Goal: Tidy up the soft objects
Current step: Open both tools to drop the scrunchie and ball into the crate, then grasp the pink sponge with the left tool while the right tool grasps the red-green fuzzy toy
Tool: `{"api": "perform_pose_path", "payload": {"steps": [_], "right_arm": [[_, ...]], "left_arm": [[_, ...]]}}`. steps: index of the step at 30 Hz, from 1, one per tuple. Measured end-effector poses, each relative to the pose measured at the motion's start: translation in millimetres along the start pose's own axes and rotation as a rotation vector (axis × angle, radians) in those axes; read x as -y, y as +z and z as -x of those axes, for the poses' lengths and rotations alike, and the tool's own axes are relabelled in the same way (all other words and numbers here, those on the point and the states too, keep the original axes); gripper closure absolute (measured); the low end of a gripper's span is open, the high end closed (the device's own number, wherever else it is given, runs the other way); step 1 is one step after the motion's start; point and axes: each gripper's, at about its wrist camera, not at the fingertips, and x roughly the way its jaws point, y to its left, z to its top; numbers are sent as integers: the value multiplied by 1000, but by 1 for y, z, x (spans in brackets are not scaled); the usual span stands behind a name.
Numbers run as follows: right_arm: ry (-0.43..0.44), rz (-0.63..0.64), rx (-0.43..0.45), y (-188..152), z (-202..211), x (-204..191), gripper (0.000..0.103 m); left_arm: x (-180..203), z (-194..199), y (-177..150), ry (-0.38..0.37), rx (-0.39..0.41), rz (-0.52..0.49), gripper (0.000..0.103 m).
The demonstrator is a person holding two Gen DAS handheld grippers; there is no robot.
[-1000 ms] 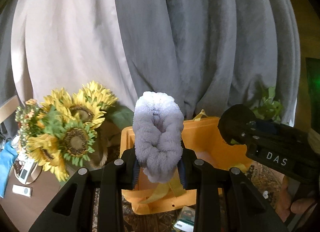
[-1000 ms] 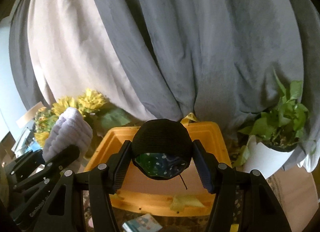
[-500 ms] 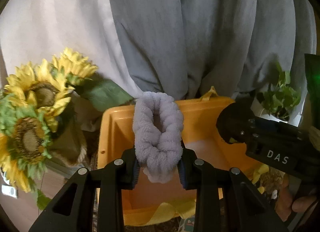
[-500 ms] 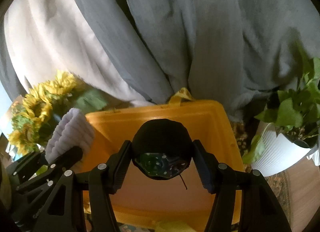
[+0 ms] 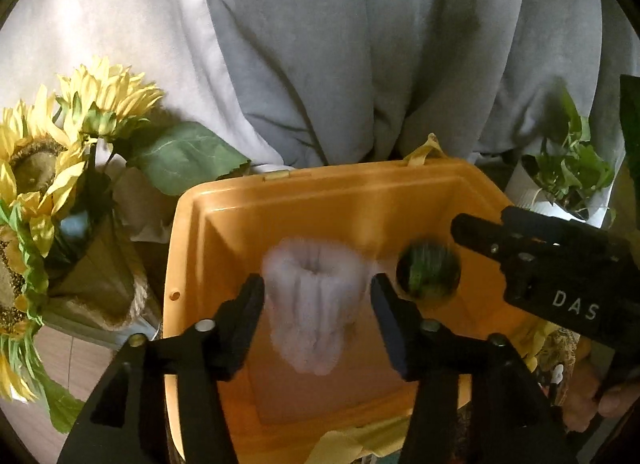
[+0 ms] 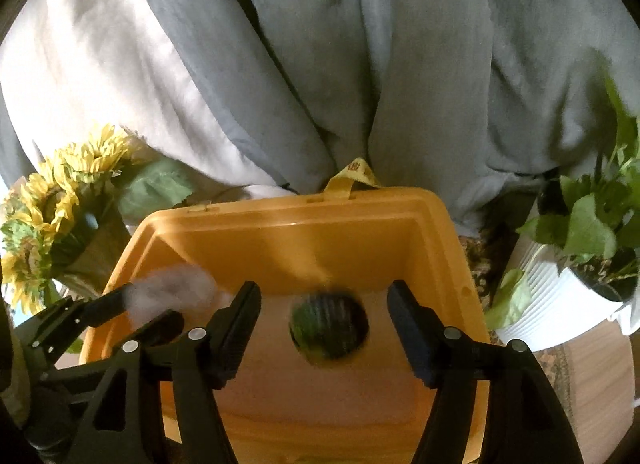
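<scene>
Both grippers hang over an open orange bin (image 5: 248, 200) (image 6: 280, 208). My left gripper (image 5: 318, 320) is opening, and a fluffy lavender soft roll (image 5: 316, 304) shows blurred between its parted fingers, clear of the pads, over the bin's floor. My right gripper (image 6: 324, 328) is opening too. A dark ball-shaped soft thing with green inside (image 6: 328, 324) is blurred between its fingers, free of both pads. The left wrist view shows that same dark ball (image 5: 428, 274) beside the right gripper's body. The lavender roll (image 6: 172, 292) appears at the left of the right wrist view.
A bunch of artificial sunflowers (image 5: 44, 168) (image 6: 52, 208) stands left of the bin. A potted green plant in a white ribbed pot (image 6: 568, 288) (image 5: 568, 180) stands to its right. Grey and white curtains (image 5: 360, 44) hang behind. A hand (image 5: 588, 404) shows at lower right.
Both grippers came down and closer over the bin, then opened. The lavender roll and the dark ball left the pads and now show blurred inside the bin.
</scene>
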Motion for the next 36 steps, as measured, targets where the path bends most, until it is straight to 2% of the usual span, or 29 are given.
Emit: {"api": "perform_pose_path", "payload": {"steps": [7, 13, 16, 20, 27, 30, 36], "right_arm": [[-4, -31, 15, -1, 12, 3, 36], [11, -26, 56, -3, 35, -4, 36], [23, -19, 87, -4, 50, -11, 28], [20, -5, 135, -9, 73, -21, 25], [19, -22, 186, -28, 109, -33, 23], [11, -36, 208, -39, 122, -38, 19], [-17, -33, 245, -59, 144, -51, 19]], "left_arm": [[0, 17, -3, 24, 35, 2, 32], [-2, 49, -7, 53, 102, 8, 23], [-3, 68, -10, 73, 148, 11, 21], [-5, 97, -16, 118, 213, 18, 15], [-9, 144, -33, 203, 309, 42, 13], [-10, 161, -45, 236, 340, 41, 13], [-13, 183, -69, 271, 361, 32, 10]]}}
